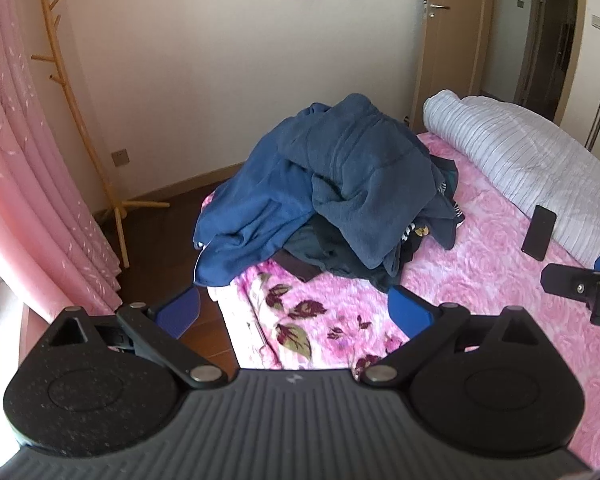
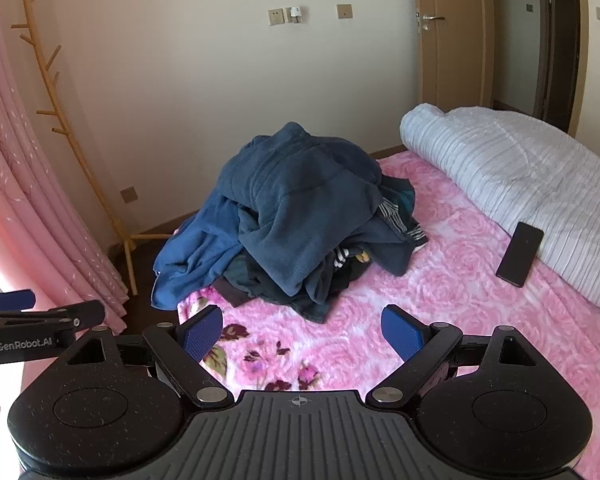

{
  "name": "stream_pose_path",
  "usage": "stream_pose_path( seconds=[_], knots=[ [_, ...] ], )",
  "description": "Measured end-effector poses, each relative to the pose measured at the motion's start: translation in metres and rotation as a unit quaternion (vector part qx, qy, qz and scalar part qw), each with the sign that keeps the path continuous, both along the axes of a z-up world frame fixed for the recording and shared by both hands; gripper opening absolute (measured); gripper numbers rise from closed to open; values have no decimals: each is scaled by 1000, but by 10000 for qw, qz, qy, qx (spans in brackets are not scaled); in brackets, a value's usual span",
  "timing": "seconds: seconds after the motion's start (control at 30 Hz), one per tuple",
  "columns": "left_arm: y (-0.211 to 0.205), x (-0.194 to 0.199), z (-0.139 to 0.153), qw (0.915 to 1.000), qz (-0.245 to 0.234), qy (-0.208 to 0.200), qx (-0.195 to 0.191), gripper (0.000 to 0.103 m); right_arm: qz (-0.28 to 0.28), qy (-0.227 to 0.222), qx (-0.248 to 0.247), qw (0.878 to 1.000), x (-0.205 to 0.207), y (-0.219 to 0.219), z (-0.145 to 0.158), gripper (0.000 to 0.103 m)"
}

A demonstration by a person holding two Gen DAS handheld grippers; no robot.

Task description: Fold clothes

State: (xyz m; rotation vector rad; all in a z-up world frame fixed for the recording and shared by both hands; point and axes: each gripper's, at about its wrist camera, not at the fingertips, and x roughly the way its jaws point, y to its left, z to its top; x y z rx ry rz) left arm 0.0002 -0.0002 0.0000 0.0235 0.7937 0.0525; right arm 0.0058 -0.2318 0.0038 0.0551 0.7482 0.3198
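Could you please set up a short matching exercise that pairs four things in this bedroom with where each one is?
Things:
1. blue fleece garment
2. black phone
3. white quilt
4. wooden coat stand

Places:
A. rolled along the right side of the bed
B. on the floor beside the pink curtain
C. on top of the clothes pile
D. on the pink bedspread, leaning on the quilt's edge

Pairs: 1-C, 2-D, 3-A, 4-B

one clothes heap point(image 2: 288, 216), one phone point(image 2: 520, 254)
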Motion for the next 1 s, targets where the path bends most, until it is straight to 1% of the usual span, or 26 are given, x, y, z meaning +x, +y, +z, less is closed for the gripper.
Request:
stream_pose_path(
  seconds=[0.17,0.23,0.3,0.37,0.43,0.7,0.77,1.0],
  knots=[
    [-12,5,-3,10000,10,-21,19,99,12,51,43,10000,-2,1,-11,89],
    [-9,-3,-6,9998,36,-155,-104,99,17,71,60,10000,-3,2,-15,89],
    [-1,-5,-7,9997,6,-147,-211,99,22,91,77,9999,-4,3,-19,89],
    [-3,-8,-6,9999,13,-120,-124,99,26,112,94,9999,-5,3,-24,89],
    [-8,5,-4,10000,57,37,-46,99,30,124,107,9999,-6,4,-28,89],
    [-8,4,-6,10000,17,61,-5,99,18,111,83,9999,-6,5,-34,89],
    [-8,4,-7,9999,134,78,52,99,35,108,72,9999,-6,5,-35,89],
    [-7,4,-6,9999,137,72,46,99,49,83,40,9999,-8,10,-34,89]
  ],
)
